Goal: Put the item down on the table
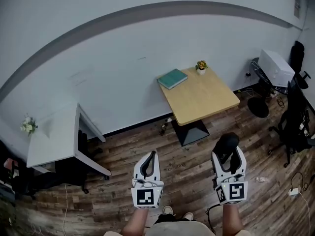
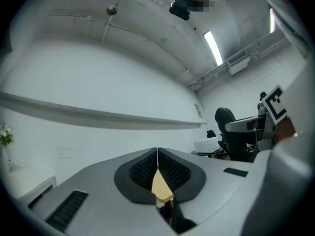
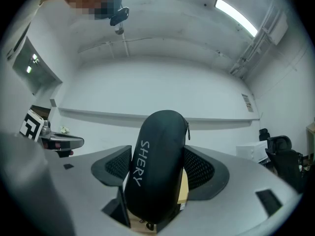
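From the head view, my right gripper point(image 1: 227, 154) carries the black zip case point(image 1: 225, 144) well short of the wooden table point(image 1: 206, 100), while my left gripper point(image 1: 152, 156) hangs beside it, apparently unneeded. Left gripper view: jaws pressed together, empty. Right gripper view: jaws pinch the case upright, spread wide because it is thick.

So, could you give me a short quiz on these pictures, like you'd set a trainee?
1. True or false: the left tongs are closed with nothing in them.
2. What do the right tongs grip? A) a mug B) a black zipped case C) a banana
3. Fill in: on the wooden table sit a potted plant and a green ____.

Key: 1 true; 2 B; 3 book.
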`<state>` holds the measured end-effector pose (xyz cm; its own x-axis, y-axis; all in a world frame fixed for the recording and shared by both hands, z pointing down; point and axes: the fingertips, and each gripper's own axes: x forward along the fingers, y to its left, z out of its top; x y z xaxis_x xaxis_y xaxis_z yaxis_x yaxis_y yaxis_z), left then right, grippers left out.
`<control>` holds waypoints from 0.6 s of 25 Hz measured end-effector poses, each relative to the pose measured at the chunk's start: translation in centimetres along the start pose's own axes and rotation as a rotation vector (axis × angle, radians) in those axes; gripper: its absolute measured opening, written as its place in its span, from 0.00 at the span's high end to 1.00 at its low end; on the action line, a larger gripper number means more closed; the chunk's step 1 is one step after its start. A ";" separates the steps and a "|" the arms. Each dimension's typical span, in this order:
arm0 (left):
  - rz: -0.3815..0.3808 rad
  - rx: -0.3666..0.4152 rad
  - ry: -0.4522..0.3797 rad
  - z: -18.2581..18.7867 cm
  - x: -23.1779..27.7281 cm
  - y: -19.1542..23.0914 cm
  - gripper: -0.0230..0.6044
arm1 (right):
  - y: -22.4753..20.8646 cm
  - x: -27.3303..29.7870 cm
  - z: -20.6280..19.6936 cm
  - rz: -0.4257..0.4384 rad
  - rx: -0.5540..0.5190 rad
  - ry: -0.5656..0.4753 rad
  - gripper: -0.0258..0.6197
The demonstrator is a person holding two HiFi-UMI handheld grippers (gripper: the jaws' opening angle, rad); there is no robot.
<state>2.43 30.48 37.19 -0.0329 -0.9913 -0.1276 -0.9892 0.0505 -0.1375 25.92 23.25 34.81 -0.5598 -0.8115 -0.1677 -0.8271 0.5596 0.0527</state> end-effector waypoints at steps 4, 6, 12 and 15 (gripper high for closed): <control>-0.011 -0.005 -0.006 0.0 -0.2 1.0 0.95 | 1.6 0.6 0.1 0.012 0.010 -0.007 0.43; -0.016 -0.003 -0.012 0.1 -0.3 1.8 0.95 | 2.5 1.0 0.1 0.017 0.006 -0.006 0.43; -0.017 -0.003 -0.041 -0.2 -0.5 5.2 0.95 | 5.4 2.7 -0.1 0.025 -0.011 0.001 0.43; -0.030 -0.010 -0.008 -0.8 -0.6 6.7 0.95 | 6.5 3.7 -0.2 0.023 -0.006 0.001 0.43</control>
<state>-4.31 31.30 37.11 -0.0020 -0.9914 -0.1312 -0.9911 0.0195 -0.1319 18.50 23.84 34.76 -0.5783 -0.7989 -0.1654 -0.8145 0.5767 0.0627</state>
